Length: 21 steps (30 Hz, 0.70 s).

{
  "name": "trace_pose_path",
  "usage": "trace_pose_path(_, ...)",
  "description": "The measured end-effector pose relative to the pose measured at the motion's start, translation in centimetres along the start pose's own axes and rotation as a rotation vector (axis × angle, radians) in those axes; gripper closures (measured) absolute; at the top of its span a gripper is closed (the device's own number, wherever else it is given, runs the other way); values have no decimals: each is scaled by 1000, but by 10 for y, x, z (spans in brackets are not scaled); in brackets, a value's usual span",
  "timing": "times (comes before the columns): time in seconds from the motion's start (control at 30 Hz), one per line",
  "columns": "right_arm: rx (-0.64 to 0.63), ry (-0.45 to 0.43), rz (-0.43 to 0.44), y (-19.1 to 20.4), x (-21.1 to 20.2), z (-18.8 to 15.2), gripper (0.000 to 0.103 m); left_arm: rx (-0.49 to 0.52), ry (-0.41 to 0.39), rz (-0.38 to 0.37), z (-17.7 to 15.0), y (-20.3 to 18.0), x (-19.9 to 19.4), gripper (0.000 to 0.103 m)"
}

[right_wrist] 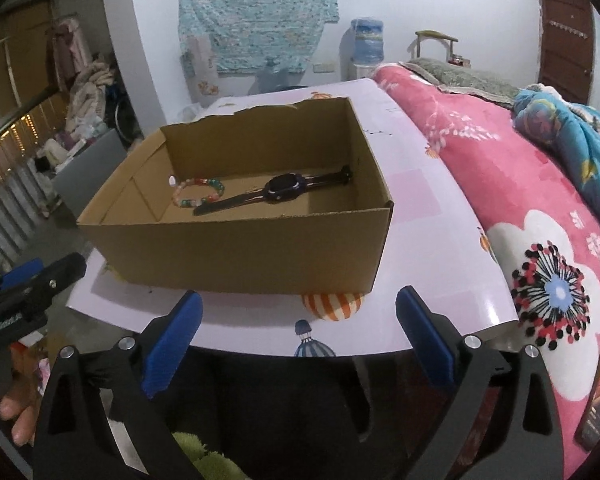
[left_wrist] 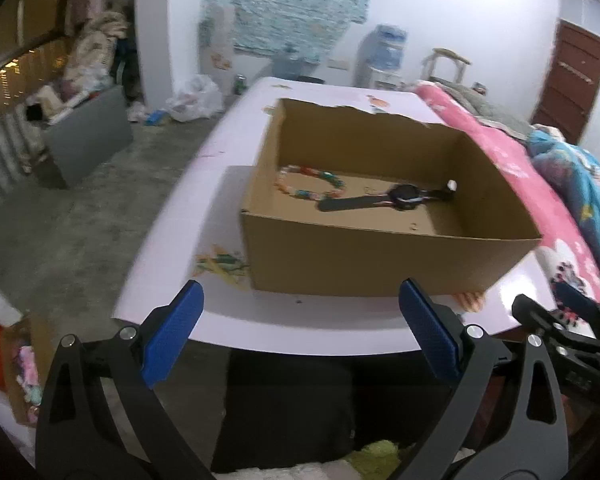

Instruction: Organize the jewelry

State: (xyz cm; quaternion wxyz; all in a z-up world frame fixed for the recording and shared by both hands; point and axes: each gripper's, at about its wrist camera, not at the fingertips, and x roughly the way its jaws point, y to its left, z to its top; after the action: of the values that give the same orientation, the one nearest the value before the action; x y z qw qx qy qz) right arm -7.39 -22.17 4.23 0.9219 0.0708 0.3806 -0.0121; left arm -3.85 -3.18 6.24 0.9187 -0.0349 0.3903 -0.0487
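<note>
Left gripper (left_wrist: 300, 320): blue-padded fingers spread wide, nothing between them, hanging short of the table's near edge and well apart from the box. Right gripper (right_wrist: 298, 320): likewise spread and empty, level with its twin, which shows at the left border of the right wrist view. Cardboard box (right_wrist: 236, 248): open-topped, far rim torn ragged, standing near the front of the table. Contents: one beaded bracelet (right_wrist: 198, 192), multicoloured, lying in a loop on the box floor toward the left; one black wristwatch (right_wrist: 284, 189), strap laid out straight on a diagonal, its near strap end just beside or touching the bracelet, which of the two cannot be told. Both pieces appear already stowed, so the task looks far along or finished; no loose jewelry shows on the tabletop. Should tidying go on, the sound course is to enter from above, clear of the near wall, and pinch the watch at its case or across the strap, keeping off the beads so the loop is not dragged. Table (right_wrist: 440, 208): glossy pale lilac top printed with hot-air balloons, slick in appearance, so the light box may slide if nudged. Room: pink floral quilt (right_wrist: 480, 168) along the right of the table, blue bedding beyond it, water dispenser (right_wrist: 366, 46) against the white wall, patterned cloth hung above, brown door at far right, clutter and a railing to the left.
</note>
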Motion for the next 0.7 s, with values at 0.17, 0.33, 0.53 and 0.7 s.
trace_pose_path(0.17,-3,1,-19,3,4,5,8,-24,6,-3,1,-2,7,8)
trace_pose_path(0.33,-17,5,-32,6,7,8,8,60,-4,79,2,-18,13,8)
trace_pose_path(0.53,-25,16,-41,5,10,10,8,59,3,94,5,-24,14,8)
trace_pose_path(0.7,-42,18,-63,5,11,12,8,81,11,114,6,-29,17,9)
